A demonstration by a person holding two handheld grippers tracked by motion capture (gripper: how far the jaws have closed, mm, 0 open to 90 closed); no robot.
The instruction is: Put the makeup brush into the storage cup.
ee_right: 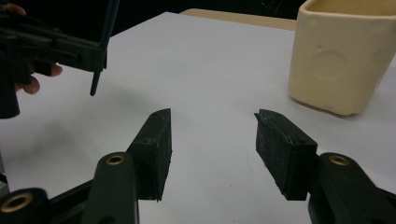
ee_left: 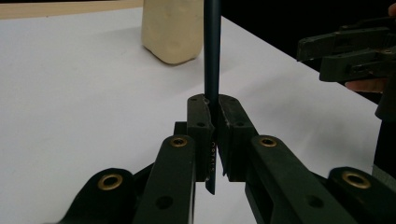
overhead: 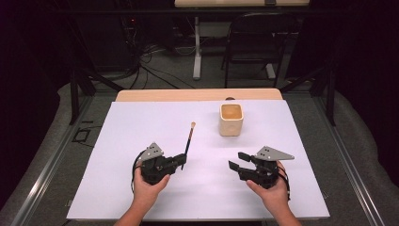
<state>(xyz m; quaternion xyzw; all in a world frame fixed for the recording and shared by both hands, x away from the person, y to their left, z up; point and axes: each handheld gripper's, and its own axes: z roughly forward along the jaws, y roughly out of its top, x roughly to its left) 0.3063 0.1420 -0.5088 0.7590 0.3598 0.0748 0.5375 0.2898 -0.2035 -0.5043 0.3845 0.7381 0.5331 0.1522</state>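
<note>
The left gripper has the paintbrush clenched (grasp done), while the empty, open-jawed right gripper waits near the table's front edge, the cup unfilled.

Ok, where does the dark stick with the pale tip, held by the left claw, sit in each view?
High view: the stick slants up from the left claw, left of centre.
Left gripper view: the stick stands upright at centre, clamped between the jaws.
Right gripper view: the stick is at upper left, its lower end poking below the left claw.
Shared landmark: the cream cup.
</note>
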